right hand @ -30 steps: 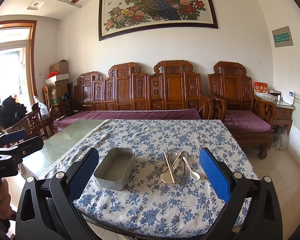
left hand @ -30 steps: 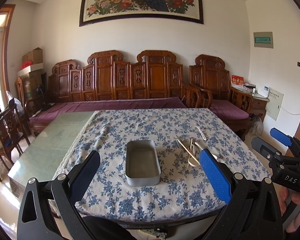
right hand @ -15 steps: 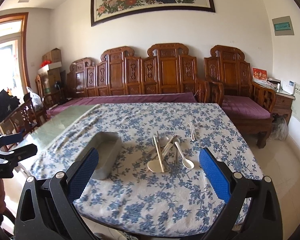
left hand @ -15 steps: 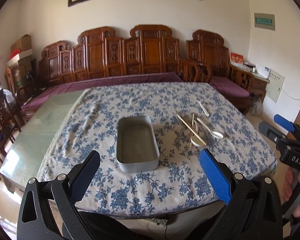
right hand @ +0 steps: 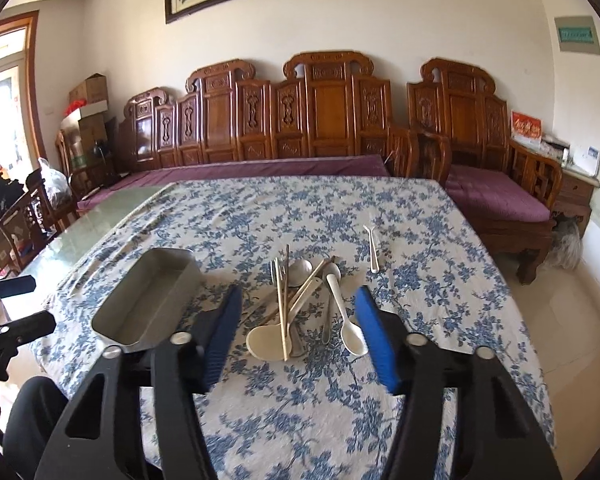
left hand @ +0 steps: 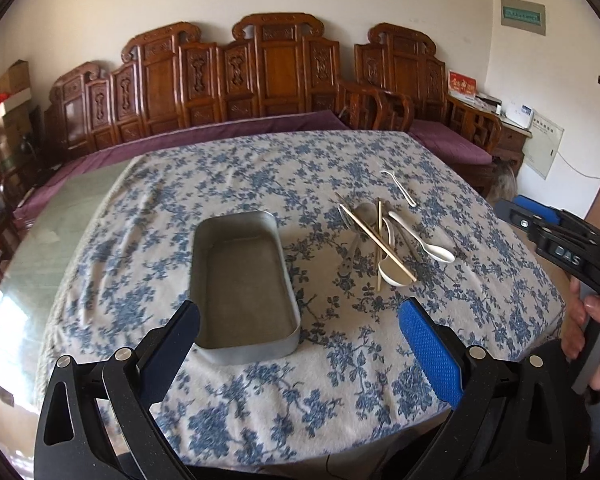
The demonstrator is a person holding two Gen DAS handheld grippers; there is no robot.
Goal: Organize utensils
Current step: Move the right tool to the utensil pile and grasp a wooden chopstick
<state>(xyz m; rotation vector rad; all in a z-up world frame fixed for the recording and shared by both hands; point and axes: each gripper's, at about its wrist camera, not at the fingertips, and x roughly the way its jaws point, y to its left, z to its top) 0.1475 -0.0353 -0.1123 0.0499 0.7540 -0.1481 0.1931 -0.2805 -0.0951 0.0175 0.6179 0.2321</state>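
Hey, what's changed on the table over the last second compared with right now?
Both tools have come down closer to the table. The right tool has just been closing its jaws partway, with nothing between them, above the utensil pile. The left tool stays wide open near the metal tray. Tray, utensils and tablecloth haven't moved.
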